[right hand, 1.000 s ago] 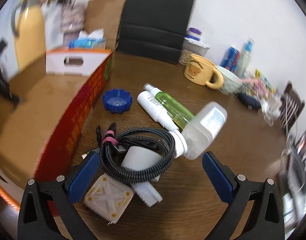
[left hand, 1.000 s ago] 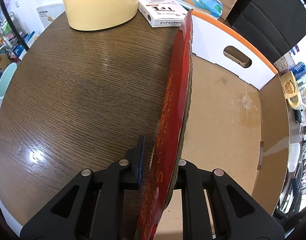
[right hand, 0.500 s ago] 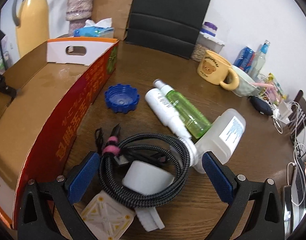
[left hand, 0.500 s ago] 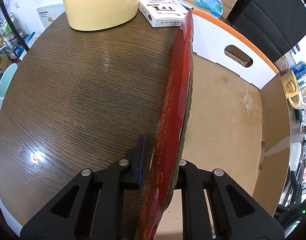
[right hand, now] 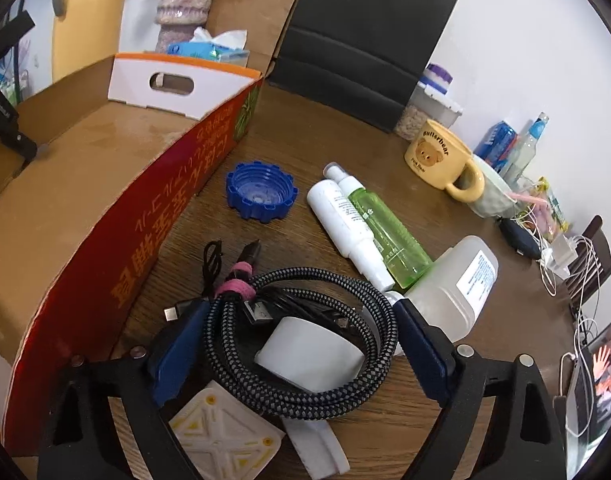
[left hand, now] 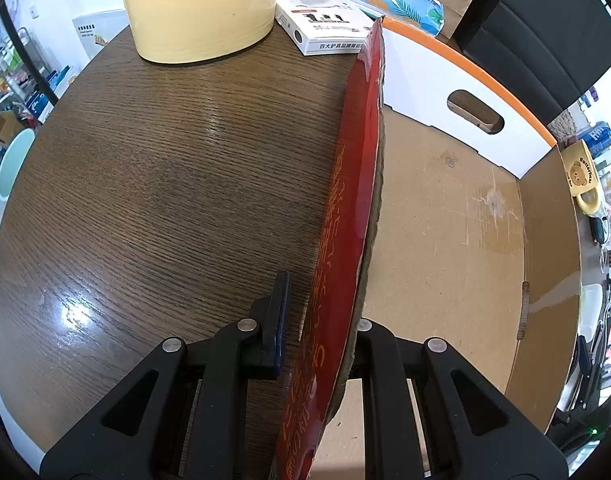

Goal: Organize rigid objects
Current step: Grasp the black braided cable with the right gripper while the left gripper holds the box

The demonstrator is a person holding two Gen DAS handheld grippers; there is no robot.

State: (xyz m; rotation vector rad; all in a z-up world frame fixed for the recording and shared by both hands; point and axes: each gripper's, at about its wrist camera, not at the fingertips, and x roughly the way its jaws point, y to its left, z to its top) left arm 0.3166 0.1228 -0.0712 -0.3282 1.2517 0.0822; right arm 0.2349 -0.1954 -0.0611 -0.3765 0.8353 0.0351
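My left gripper [left hand: 319, 322] straddles the red side wall [left hand: 347, 216] of an open cardboard box [left hand: 445, 240], one finger on each side; the jaws stand close around the wall with a small gap on the left. My right gripper [right hand: 293, 344] is open and low over a coiled braided cable [right hand: 305, 344] that lies around a white charger [right hand: 309, 354]. Beyond lie a blue cap [right hand: 261, 192], a white bottle [right hand: 343, 220], a green bottle [right hand: 389, 236] and a clear plastic bottle [right hand: 461, 284]. A white square part [right hand: 221, 440] lies below the coil.
A yellow jug [left hand: 201, 4], a white carton [left hand: 325, 24] and a tissue pack [left hand: 393, 0] stand behind the box. A yellow bear mug [right hand: 445, 160], a bowl, drink bottles and loose cables crowd the table's right side. A black chair [right hand: 365, 40] stands behind.
My right gripper has moved forward and down over the cable coil, which now lies between its fingers. My left gripper and the box wall have not moved.
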